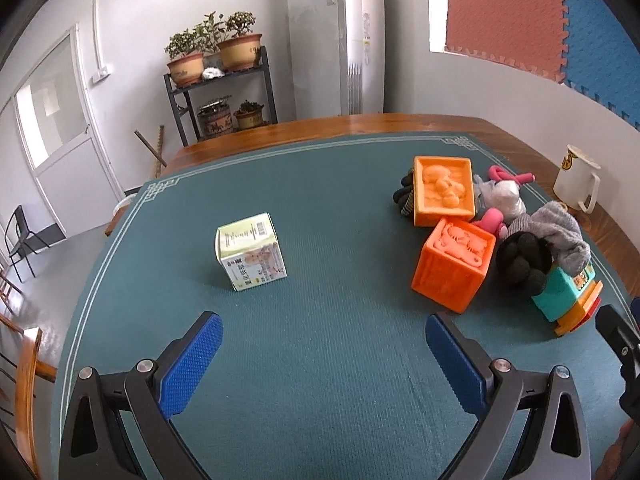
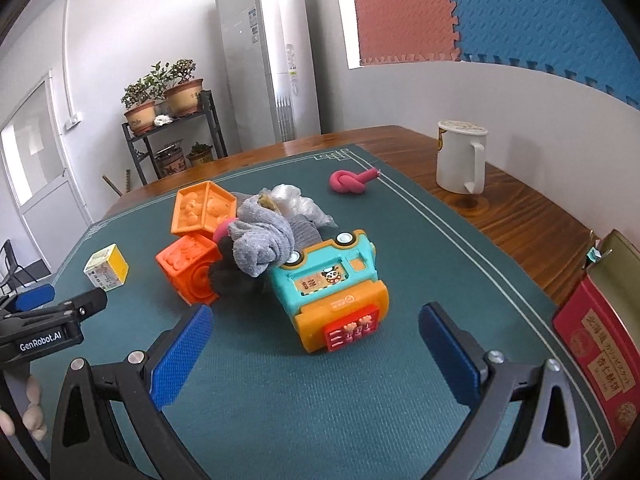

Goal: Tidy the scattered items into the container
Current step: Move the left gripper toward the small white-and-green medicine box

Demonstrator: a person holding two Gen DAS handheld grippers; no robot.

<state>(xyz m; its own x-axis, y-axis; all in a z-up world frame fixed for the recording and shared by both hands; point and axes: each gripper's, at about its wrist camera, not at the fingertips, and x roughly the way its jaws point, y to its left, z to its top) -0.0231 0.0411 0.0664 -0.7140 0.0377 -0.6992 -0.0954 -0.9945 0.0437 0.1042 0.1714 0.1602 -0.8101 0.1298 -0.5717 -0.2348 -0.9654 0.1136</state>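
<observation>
Scattered items lie on a green mat (image 1: 320, 208): a small printed carton (image 1: 251, 251), two orange relief blocks (image 1: 444, 191) (image 1: 454, 263), a teal and orange toy bus (image 2: 334, 284) on its side, grey socks (image 2: 262, 242), a black knotted sock (image 1: 520, 260), a pink knotted rope (image 2: 349, 181) and a crumpled plastic bag (image 2: 294, 200). My left gripper (image 1: 324, 338) is open and empty, hovering above the mat nearer than the carton. My right gripper (image 2: 314, 330) is open, its jaws either side of the bus's near end, above the mat. A red tin box (image 2: 600, 344) sits at the right.
A white mug (image 2: 460, 156) stands on the wooden table (image 2: 520, 216) right of the mat. The left gripper's body (image 2: 44, 328) shows at the left of the right wrist view. A plant shelf and a tall air conditioner stand behind the table.
</observation>
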